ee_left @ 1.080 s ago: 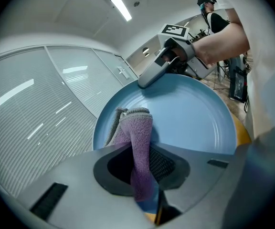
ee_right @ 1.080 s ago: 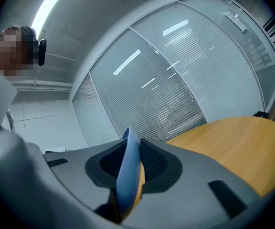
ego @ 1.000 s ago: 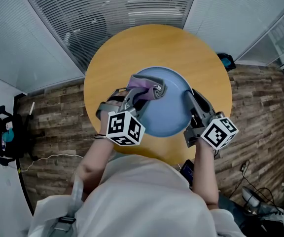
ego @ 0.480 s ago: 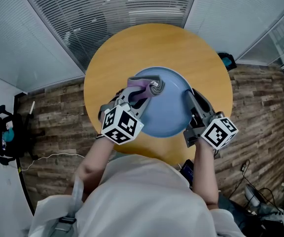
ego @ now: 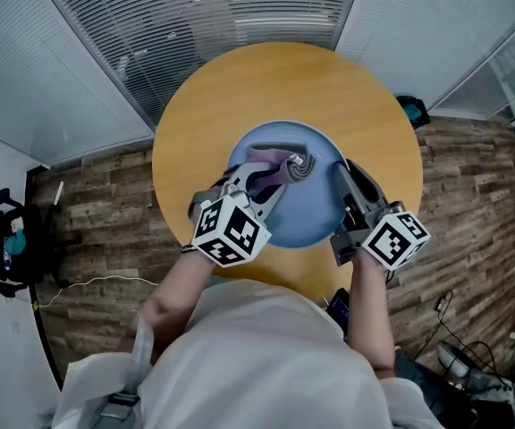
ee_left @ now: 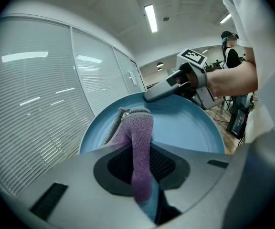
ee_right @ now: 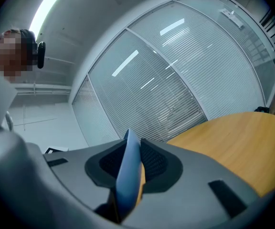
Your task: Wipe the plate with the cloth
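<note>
Left tool [ego: 269, 182]: jaws clamped on the cloth [ego: 281, 166]. In the left gripper view a strip of it runs straight down between the dark ribbed pads.
Cloth: fuzzy terry-like knit, purple with a grey edge. The free end is bunched into a loose roll. It sits on the inner face of the plate [ego: 316, 206], upper-middle area near the far rim.
Plate: round, matte light blue, smooth, with a shallow dish and a low raised rim. It sits in the middle of the surface [ego: 240, 88], slightly toward the person.
Right tool [ego: 340, 170]: jaws closed on the plate's right rim. The right gripper view shows the thin blue edge pinched between the two pads, seen edge-on. Can't tell whether the plate lies flat on the surface or is tipped up a bit.
Surface: round top with an orange-tan wood finish, smooth.
Both tools have grey moulded bodies, each with a white cube of black square markers at the back.
Surroundings: dark wood-plank floor [ego: 105, 204], and glass partitions with horizontal blinds [ego: 195, 16] behind the surface.
</note>
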`<state>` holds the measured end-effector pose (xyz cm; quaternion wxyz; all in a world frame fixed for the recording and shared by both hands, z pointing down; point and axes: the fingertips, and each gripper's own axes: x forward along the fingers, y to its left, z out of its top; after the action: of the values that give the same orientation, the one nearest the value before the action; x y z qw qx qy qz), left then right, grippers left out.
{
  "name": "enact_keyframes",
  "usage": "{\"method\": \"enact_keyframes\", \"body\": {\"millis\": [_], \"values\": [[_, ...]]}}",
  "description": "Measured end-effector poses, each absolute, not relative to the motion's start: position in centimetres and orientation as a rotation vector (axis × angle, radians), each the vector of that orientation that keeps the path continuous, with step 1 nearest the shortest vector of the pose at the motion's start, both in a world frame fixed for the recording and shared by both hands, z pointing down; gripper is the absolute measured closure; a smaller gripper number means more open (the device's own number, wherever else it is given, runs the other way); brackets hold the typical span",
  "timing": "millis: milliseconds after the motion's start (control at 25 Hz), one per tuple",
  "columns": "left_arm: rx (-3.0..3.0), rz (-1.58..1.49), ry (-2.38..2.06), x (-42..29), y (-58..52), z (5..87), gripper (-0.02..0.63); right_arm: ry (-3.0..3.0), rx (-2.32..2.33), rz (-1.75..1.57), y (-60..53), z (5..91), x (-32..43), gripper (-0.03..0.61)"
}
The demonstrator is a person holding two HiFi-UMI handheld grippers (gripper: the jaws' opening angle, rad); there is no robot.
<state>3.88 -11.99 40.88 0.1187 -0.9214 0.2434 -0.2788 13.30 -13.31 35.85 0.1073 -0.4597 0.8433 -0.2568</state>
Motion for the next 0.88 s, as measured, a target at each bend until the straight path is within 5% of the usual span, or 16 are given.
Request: {"method": "enact_keyframes", "body": {"millis": [880], "values": [[-2.639,-0.799,0.445,7.6,-8.1,40.7,0.543,2.477,-1.357,-0.749,-13.4,35.8,12.6,0.494]]}}
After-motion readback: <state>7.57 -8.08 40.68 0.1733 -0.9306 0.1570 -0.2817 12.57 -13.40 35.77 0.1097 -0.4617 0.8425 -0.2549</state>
